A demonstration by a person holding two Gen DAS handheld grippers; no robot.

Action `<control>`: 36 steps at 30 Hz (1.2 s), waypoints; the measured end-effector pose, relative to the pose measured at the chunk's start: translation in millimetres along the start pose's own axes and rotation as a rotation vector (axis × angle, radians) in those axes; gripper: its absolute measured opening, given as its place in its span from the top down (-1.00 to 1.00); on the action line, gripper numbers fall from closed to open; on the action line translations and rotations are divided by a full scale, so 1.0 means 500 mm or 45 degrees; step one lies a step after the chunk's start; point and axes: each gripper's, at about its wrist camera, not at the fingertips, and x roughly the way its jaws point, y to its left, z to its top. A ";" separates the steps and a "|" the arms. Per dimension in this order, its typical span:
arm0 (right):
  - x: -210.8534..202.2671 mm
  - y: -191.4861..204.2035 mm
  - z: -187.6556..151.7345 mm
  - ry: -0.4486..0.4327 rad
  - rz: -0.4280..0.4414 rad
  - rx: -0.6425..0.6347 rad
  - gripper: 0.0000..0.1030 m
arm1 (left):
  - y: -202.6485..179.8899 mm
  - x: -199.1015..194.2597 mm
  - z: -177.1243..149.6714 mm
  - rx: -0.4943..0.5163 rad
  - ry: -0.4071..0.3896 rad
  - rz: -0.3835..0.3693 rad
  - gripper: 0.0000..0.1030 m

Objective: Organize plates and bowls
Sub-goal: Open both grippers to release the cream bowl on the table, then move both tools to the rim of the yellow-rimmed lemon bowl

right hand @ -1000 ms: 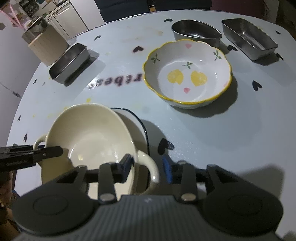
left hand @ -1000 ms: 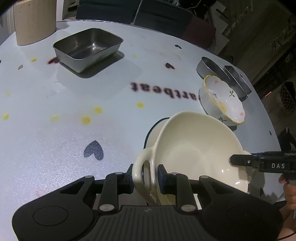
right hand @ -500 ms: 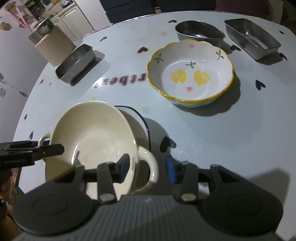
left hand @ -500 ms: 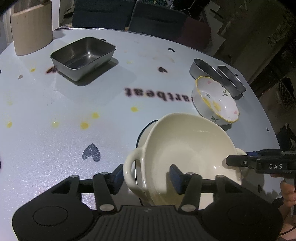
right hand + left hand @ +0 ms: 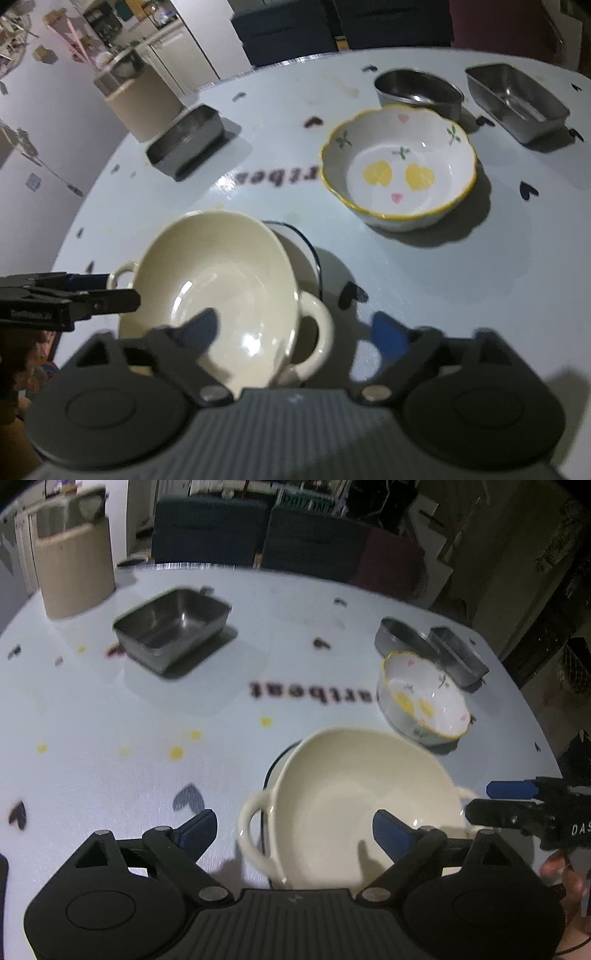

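A cream two-handled bowl [image 5: 362, 805] [image 5: 218, 291] rests tilted on a white plate with a dark rim [image 5: 284, 753] [image 5: 295, 240]. My left gripper [image 5: 291, 829] is open, its fingers wide on either side of the bowl's near handle [image 5: 251, 830], not touching it. My right gripper [image 5: 295, 332] is open around the bowl's other handle [image 5: 317, 332]. A white floral bowl with a yellow rim [image 5: 424, 698] [image 5: 399, 173] stands behind on the table.
A rectangular steel tray [image 5: 173, 627] [image 5: 188, 142] and a beige canister [image 5: 74, 576] [image 5: 142, 99] stand at the far left. A round steel bowl [image 5: 419, 92] and another steel tray [image 5: 517, 105] sit behind the floral bowl. The table edge is near on both sides.
Both grippers have opened wide and let go of the cream bowl's handles. Both have drawn back and up a little. The bowl now sits on the plate.
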 end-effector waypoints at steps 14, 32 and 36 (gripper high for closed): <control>-0.104 -0.071 0.040 -0.287 -0.004 0.145 -0.99 | -0.111 -0.026 0.103 0.112 -0.255 -0.018 -0.91; -0.069 -0.215 0.133 -0.263 -0.141 0.415 -0.96 | -0.247 0.103 0.231 0.185 -0.233 -0.077 -0.84; -0.046 -0.242 0.153 -0.229 -0.137 0.496 -0.73 | -0.266 0.153 0.246 0.208 -0.174 -0.073 -0.55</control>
